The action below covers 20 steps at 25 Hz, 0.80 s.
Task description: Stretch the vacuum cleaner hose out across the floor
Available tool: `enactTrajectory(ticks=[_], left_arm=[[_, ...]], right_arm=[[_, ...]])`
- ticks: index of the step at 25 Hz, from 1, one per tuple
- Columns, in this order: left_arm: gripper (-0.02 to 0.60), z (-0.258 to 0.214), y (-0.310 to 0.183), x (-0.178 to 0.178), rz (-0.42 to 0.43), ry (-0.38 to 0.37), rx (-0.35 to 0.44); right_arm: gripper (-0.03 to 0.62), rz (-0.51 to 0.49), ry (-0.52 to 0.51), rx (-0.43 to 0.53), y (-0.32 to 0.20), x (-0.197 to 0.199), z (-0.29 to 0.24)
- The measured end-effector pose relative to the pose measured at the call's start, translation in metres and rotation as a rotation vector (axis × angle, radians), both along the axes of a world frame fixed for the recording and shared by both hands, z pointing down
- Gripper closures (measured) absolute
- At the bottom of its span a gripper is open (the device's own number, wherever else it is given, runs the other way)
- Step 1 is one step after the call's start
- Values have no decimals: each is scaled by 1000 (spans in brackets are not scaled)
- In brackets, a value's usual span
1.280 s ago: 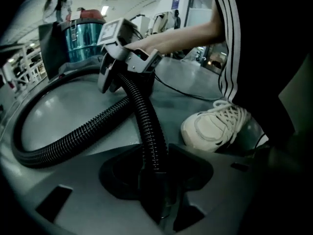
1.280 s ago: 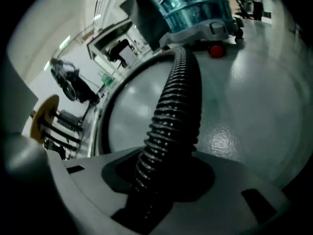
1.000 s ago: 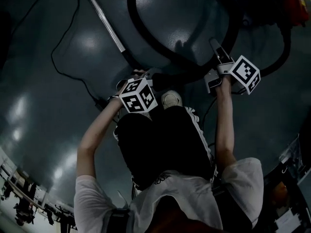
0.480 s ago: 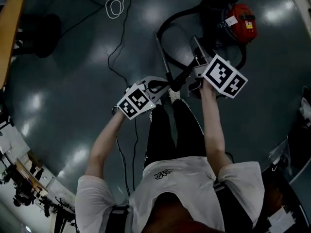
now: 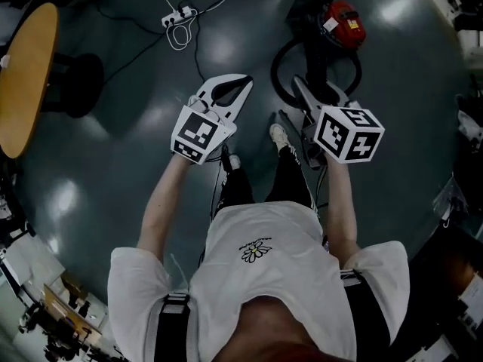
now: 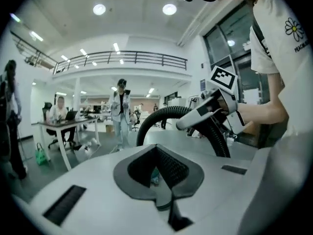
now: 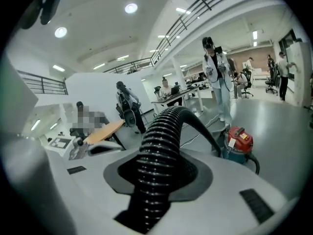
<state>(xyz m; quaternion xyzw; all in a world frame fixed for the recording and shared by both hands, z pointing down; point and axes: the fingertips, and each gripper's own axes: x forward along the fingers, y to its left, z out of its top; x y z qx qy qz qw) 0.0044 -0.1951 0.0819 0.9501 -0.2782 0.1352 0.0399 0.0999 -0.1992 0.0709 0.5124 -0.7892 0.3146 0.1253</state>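
Note:
The black ribbed vacuum hose (image 7: 164,146) runs between the jaws of my right gripper (image 7: 164,173), which is shut on it. From there it arches away and down to the red vacuum cleaner (image 7: 239,140) on the floor. In the head view the hose (image 5: 281,66) loops on the dark floor below the right gripper (image 5: 306,100), with the vacuum cleaner (image 5: 341,19) beyond. My left gripper (image 5: 243,85) is held up at the same height, shut, with nothing in it. Its closed jaws (image 6: 157,153) point level into the room, with the right gripper (image 6: 208,112) and the hose (image 6: 161,115) ahead of them.
A round wooden table (image 5: 26,74) stands at the left, a power strip (image 5: 179,12) with cables lies on the floor ahead. The person's feet (image 5: 279,136) are under the grippers. A standing person (image 6: 120,109) and a desk (image 6: 63,124) are further off in the hall.
The person has stood up from a crouch. Both grippers have risen from the floor to about waist height, the right one lifting the hose. The left gripper has come away empty.

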Motion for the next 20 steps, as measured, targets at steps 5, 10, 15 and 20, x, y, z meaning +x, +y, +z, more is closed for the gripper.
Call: enactTrajectory(ticks=[5,10,15,20], left_arm=[[495,-78,42,-2,198,-61,221],[379,-91,108,8,444,-217,406],[376,-87,203,17,557,-268,482],[376,-86,284,0,657,-305,585]], right_arm=[[451,-4,60,54,99,-22,-36],[451,-17,34,96,196,-42,-54],[451,-86,64,118,293,-76,-75],[451,-149,219,94,376,-107,-89]])
